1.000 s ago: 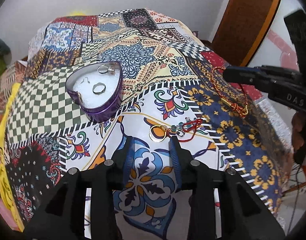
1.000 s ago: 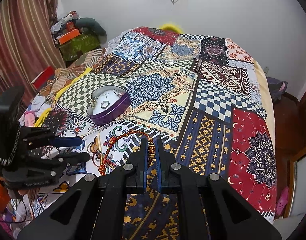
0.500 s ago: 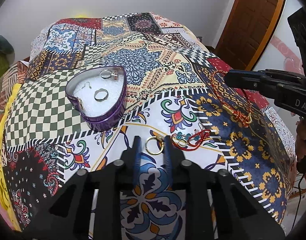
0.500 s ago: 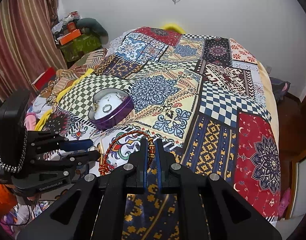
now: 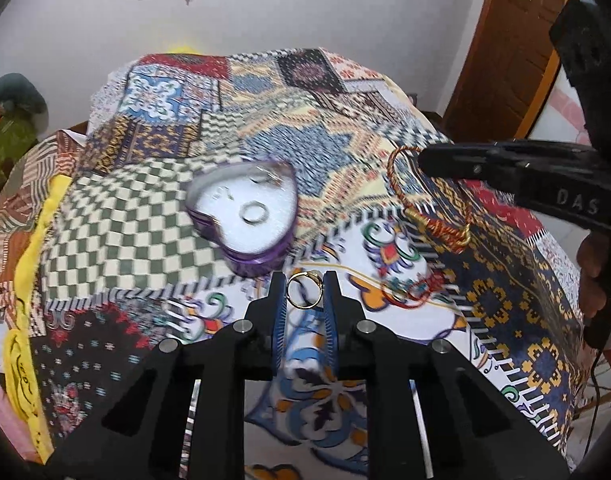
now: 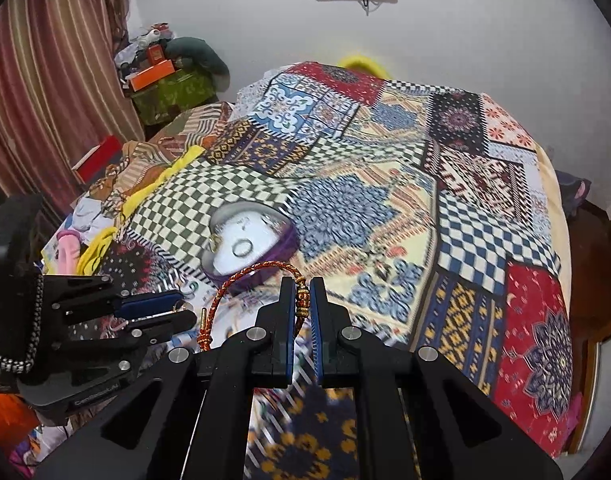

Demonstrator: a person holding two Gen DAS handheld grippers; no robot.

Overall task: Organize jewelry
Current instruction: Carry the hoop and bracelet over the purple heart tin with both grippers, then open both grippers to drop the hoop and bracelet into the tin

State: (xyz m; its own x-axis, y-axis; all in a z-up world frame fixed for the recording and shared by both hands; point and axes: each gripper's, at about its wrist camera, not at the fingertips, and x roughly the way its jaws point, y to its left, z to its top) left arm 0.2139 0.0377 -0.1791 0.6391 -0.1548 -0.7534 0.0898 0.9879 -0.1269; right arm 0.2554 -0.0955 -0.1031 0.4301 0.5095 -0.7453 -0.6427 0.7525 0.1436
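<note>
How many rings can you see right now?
2 clear: a gold ring pinched in the left gripper, and a silver ring lying in the heart box. Blurred small pieces at the box's far edge could be more.

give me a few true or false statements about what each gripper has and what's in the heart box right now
1. The left gripper is shut on a gold ring. True.
2. The right gripper holds nothing. False: it is shut on the red and gold braided bracelet, gripped at its beaded clasp.
3. The purple heart-shaped box has a lid on. False: it is open, with a silver ring on its white lining.
4. A red beaded bracelet lies on the patchwork bedspread. True.
5. The box is held in the air. False: it rests on the bedspread.
</note>
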